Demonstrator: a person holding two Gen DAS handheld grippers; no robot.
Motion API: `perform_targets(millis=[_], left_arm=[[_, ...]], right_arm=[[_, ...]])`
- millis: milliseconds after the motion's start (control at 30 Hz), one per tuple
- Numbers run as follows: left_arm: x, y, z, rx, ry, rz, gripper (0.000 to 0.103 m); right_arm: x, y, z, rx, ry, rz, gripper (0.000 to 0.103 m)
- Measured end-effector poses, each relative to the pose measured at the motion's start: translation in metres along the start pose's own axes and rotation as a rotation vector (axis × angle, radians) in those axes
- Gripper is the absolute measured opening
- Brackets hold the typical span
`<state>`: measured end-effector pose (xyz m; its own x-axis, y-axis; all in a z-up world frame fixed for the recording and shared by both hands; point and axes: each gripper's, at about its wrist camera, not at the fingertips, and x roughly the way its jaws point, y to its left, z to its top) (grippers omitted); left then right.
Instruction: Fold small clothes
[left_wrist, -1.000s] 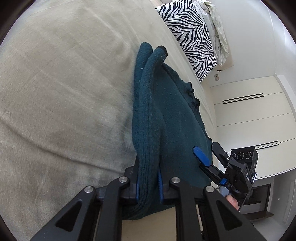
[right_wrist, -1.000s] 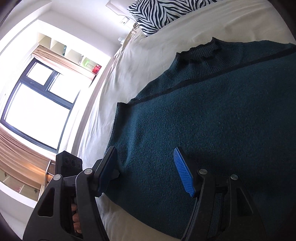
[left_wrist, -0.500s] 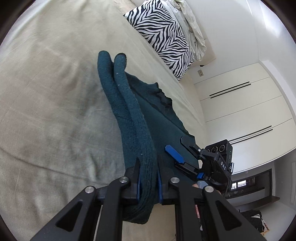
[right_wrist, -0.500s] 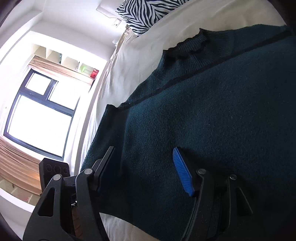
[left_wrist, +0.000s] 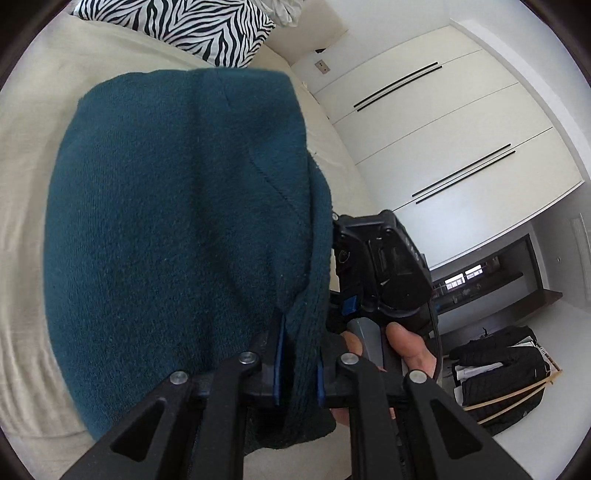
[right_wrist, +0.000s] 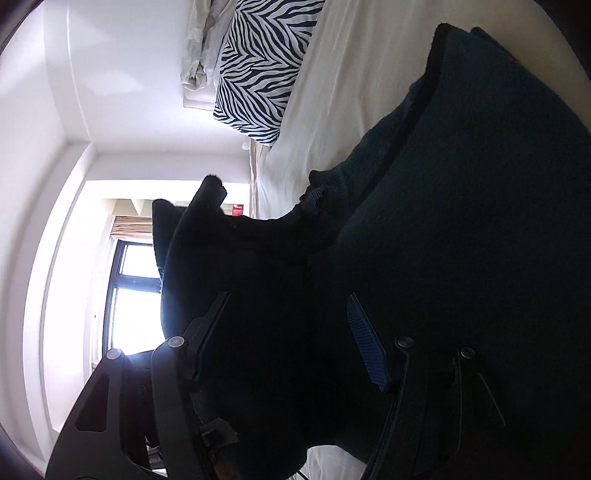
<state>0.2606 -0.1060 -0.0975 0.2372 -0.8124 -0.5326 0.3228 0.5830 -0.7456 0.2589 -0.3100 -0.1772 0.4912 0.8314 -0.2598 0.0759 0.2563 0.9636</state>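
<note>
Cream bedding stretches up to a zebra pillow, and over it drapes the teal sweater, one side raised off the bed. Left gripper is clamped on a bunched edge of the knit, holding that flap up so it can swing across for a fold, I'd say. Right gripper stands with jaws apart over the sweater's dark body, pads pressing nothing, perhaps ready to steady the crease.

Zebra pillow cut off at top edge, sweater running off right edge and too dark to read, right gripper mostly behind sweater fold
</note>
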Motion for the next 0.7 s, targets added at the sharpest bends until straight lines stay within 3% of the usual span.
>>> perform_targets(millis=[100,167,233,333,600,700], left_arm=[[0.022,0.018,-0.008,-0.033,0.043,0.034,0.018],[0.013,0.023,-0.016,-0.02,0.029,0.008,0.029],[0.0,0.022,-0.021,0.027,0.007,0.05,0.038],[-0.018,0.028,-0.027,0.041,-0.009,0.057,0.04],[-0.038,0.057,-0.038,0.018,-0.034,0.053,0.04],[-0.042,0.07,-0.042,0.01,-0.028,0.038,0.04]], right_arm=[[-0.006,-0.017,0.007,0.052,0.003,0.021,0.062],[-0.009,-0.018,0.008,0.049,0.0,0.045,0.062],[-0.006,-0.016,0.009,0.044,-0.017,0.056,0.062],[-0.006,-0.016,0.011,0.052,-0.044,0.059,0.062],[0.033,0.018,0.019,-0.124,0.005,-0.24,0.064],[0.053,0.014,0.036,-0.118,0.068,-0.251,0.062]])
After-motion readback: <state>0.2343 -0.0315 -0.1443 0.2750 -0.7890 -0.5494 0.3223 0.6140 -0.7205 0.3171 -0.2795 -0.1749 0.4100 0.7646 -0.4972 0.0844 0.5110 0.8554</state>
